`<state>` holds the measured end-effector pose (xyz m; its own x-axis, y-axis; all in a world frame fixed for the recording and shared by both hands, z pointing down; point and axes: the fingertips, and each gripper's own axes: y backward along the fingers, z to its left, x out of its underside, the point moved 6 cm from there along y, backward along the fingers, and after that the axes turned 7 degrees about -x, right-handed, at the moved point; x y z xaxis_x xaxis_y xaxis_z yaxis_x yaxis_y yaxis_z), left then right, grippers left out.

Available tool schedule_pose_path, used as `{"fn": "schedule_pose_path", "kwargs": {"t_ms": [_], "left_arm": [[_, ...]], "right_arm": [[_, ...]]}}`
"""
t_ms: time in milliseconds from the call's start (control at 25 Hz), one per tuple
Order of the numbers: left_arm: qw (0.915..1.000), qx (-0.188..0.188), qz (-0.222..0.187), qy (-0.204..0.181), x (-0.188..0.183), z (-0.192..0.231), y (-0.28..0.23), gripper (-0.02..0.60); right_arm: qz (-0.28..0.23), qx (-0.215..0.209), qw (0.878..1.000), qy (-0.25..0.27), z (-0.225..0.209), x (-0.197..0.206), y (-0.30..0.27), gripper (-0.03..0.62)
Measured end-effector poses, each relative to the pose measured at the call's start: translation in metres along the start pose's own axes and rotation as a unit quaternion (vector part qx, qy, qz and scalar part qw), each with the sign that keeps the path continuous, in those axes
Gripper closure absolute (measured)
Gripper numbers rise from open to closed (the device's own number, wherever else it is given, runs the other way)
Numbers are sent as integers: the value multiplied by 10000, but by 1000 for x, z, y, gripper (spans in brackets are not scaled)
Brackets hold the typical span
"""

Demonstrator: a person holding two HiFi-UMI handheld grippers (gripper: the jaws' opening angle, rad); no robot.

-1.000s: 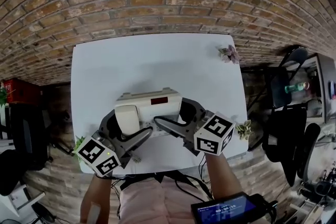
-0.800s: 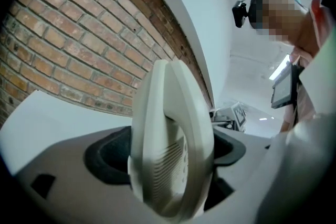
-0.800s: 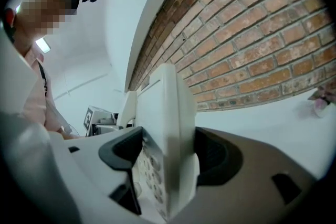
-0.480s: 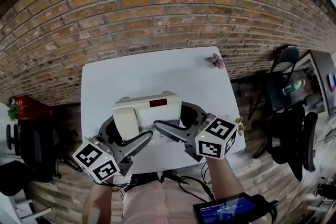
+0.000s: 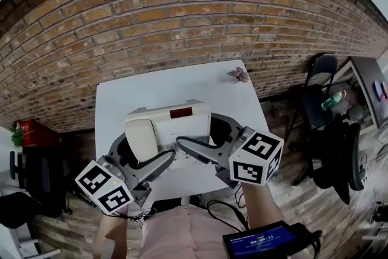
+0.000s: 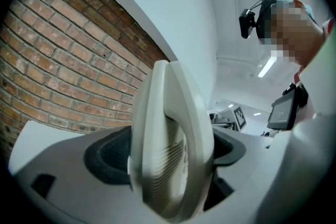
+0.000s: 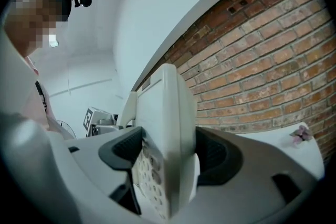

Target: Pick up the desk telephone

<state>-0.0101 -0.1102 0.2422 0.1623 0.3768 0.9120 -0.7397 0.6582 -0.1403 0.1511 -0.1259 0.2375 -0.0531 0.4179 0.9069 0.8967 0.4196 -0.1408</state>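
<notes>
The cream desk telephone [image 5: 167, 126], with its handset on the left and a dark red display, hangs above the white table [image 5: 182, 85]. My left gripper [image 5: 143, 153] is shut on its handset end and my right gripper [image 5: 206, 137] is shut on its keypad end. In the left gripper view the telephone [image 6: 170, 139] stands edge-on, filling the gap of the left gripper [image 6: 168, 155], both dark pads against it. The right gripper view shows the telephone [image 7: 170, 123] clamped the same way in the right gripper [image 7: 168, 157], keys facing left.
A small pinkish dried flower [image 5: 237, 74] lies at the table's far right corner, also seen as the flower [image 7: 300, 134]. The brick-patterned surface [image 5: 182, 15] lies beyond the table. Black chairs [image 5: 330, 130] stand at the right, a red crate [image 5: 33, 129] at the left.
Both grippers have risen together with the telephone between them. The table now looks smaller and further below, and the grip on the telephone is unchanged.
</notes>
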Motion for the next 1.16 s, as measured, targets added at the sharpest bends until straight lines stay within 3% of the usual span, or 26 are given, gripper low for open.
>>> {"fn": "schedule_pose_path", "kwargs": {"t_ms": [360, 1160], "left_arm": [[9998, -7, -132, -128, -16, -10, 8, 139], [9999, -74, -81, -97, -15, -12, 5, 138]], "right_arm": [[-138, -48, 9998, 152, 13, -15, 4, 279], [-99, -52, 9997, 216, 11, -16, 6, 278]]}}
